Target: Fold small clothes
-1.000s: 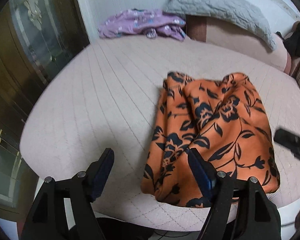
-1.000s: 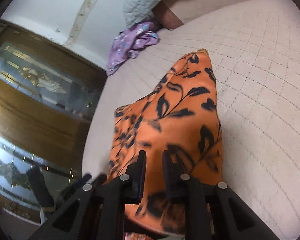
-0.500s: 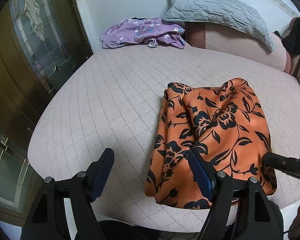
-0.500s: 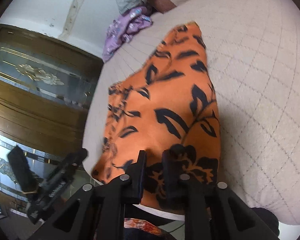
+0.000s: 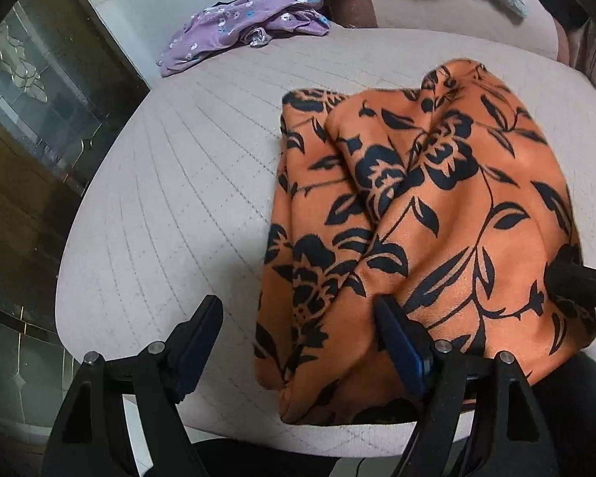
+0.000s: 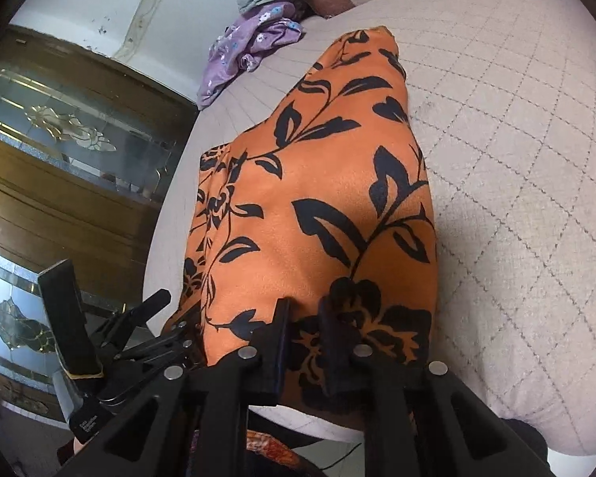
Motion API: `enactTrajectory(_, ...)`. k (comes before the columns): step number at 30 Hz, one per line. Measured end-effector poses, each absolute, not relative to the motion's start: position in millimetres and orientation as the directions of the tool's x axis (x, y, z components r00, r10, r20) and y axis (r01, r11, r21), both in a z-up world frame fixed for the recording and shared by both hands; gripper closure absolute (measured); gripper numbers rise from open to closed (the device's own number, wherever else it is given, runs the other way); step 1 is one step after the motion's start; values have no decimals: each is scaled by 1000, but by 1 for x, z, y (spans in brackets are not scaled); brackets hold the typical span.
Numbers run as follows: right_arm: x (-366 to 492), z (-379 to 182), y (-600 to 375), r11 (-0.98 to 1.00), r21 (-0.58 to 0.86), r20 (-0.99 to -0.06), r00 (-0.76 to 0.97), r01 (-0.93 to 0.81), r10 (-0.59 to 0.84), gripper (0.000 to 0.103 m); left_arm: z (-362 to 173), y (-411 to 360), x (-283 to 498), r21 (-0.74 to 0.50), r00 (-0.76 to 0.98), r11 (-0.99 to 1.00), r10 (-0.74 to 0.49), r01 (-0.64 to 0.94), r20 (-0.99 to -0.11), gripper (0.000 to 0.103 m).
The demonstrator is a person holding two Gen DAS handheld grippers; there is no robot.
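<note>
Pinching the near hem of the orange garment with black leaf print (image 6: 318, 206), our right tongs (image 6: 302, 348) are pressed together on the cloth at the near edge of the quilted pale-pink bed (image 5: 186, 183). Our left tongs (image 5: 298, 342) hang spread, gripping nothing, their right finger over the garment's near-left corner. We judge it partly folded, bunched, with smoothing left. Beyond the garment lies a crumpled purple floral garment (image 5: 242, 28), seemingly unfolded.
</note>
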State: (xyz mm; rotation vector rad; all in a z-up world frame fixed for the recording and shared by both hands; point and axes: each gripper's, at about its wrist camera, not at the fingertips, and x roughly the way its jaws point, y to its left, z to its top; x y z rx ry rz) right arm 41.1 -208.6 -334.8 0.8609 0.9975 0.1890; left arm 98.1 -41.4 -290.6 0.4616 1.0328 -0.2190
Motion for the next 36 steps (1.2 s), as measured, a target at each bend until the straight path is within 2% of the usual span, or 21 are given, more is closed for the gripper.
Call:
enactTrajectory(3,47,-322,-220,652,721,-643,577,234,504,83,-270,-38,107,209,509,904,-12,374,-861,23)
enactTrajectory(8,71,-301,-244,623,747,-580,686,232,440,83,-257,-67,132,223,538,901,-14,372,-843,23)
enactTrajectory(10,85,-306,-251,603,760,-563,711,244,422,83,-268,-86,146,222,528,900,-11,375,-849,23)
enactTrajectory(13,105,-339,-256,553,766,-594,690,327,414,81,-302,-108,167,275,500,886,59,372,-864,22)
enactTrajectory(14,110,-357,-256,530,778,-588,686,337,428,82,-312,-112,170,296,505,880,76,371,-860,18)
enactTrajectory(15,110,-363,-256,540,772,-591,694,336,412,89,-316,-113,171,310,539,883,79,352,-838,10)
enactTrajectory(16,109,-364,-254,562,760,-593,704,327,392,90,-316,-113,171,324,557,885,91,335,-825,8)
enactTrajectory(20,109,-361,-255,570,766,-581,699,298,417,91,-311,-104,176,280,521,901,72,332,-850,8)
enactTrajectory(25,88,-343,-268,518,799,-554,706,304,441,85,-280,-99,143,310,584,890,62,335,-810,8)
enactTrajectory(29,53,-312,-271,586,763,-563,726,273,396,73,-243,-91,114,303,658,898,22,318,-753,8)
enactTrajectory(36,8,-266,-271,653,722,-546,768,230,334,72,-179,-73,76,272,747,920,-33,283,-664,8)
